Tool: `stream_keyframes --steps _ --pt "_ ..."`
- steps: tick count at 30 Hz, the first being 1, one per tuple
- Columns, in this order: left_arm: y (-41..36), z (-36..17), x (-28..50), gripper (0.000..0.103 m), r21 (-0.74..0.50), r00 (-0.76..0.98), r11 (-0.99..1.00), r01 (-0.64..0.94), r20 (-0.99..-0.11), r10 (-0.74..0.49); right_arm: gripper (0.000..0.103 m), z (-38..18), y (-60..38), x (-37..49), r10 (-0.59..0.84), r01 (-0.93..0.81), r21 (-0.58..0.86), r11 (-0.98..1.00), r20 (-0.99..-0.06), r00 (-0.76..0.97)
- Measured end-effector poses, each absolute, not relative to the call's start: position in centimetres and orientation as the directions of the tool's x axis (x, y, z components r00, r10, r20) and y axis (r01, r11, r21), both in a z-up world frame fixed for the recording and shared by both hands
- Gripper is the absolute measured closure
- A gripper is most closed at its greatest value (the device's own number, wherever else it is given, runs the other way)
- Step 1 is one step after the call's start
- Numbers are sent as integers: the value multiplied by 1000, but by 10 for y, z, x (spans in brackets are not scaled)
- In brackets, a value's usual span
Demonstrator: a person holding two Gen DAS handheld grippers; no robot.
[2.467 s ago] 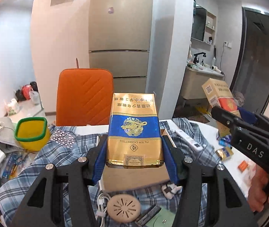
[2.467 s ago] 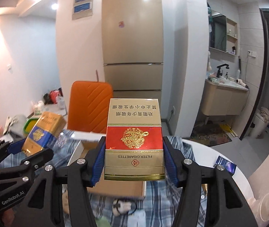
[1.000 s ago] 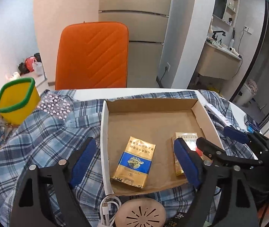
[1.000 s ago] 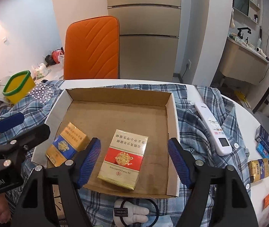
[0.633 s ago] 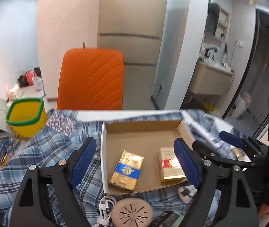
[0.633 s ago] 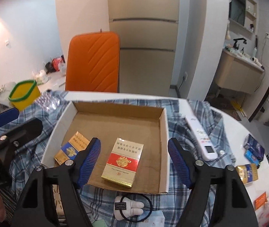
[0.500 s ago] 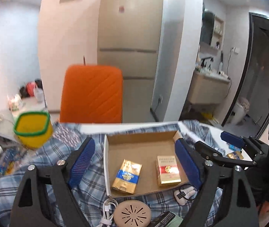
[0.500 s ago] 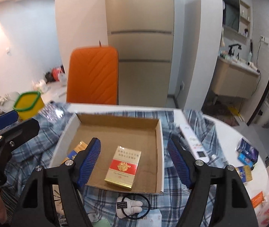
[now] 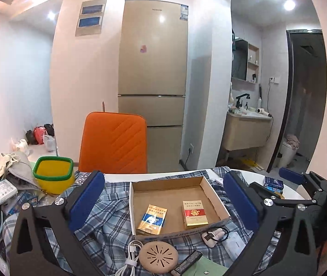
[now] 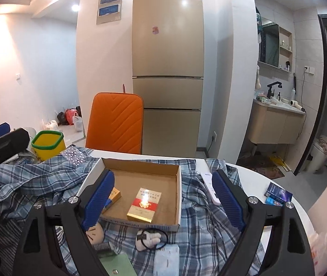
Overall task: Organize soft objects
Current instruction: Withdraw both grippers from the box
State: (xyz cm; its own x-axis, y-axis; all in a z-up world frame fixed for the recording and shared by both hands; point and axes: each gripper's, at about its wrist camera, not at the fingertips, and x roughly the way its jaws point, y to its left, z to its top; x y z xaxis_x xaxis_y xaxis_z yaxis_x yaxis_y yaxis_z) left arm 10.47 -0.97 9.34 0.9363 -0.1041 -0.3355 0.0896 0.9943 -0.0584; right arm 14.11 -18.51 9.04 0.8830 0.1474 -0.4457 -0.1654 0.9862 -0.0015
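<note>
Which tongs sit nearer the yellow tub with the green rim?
Left. The left tongs hover just right of the yellow tub, jaws opening, nothing between them; the right tongs sit farther right, over the cardboard box.

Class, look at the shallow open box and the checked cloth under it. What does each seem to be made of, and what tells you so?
Open box: seemingly corrugated cardboard, matte brown inside, white outside; thin folded walls.
Checked cloth: apparently woven fabric, matte blue-and-white plaid; it lies rumpled in soft folds.
</note>
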Motion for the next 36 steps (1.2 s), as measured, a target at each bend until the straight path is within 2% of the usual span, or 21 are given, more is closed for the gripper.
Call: stream_keyframes --steps 5,11,18,21,29,36 --pt "-13 72 92 0 -75 937 992 106 -326 -125 14 78 -199 126 132 -139 17 990 -439 889" --pt "-26 34 89 0 -46 915 992 118 -384 -126 14 48 -216 126 131 -108 74 991 -498 857" --pt "-40 -5 88 0 -29 888 990 138 -438 -136 14 12 -219 118 64 -72 4 997 -514 855" --pt "-42 -11 88 0 -21 883 989 145 -449 -139 14 0 -217 114 82 -99 -6 995 -523 849" --pt "-28 -20 95 0 -96 853 985 145 -493 -174 14 -12 -207 113 75 -116 -42 992 -541 838" --pt "-32 -26 99 0 -95 809 969 227 -536 -242 14 -17 -208 119 87 -124 -26 992 -570 817"
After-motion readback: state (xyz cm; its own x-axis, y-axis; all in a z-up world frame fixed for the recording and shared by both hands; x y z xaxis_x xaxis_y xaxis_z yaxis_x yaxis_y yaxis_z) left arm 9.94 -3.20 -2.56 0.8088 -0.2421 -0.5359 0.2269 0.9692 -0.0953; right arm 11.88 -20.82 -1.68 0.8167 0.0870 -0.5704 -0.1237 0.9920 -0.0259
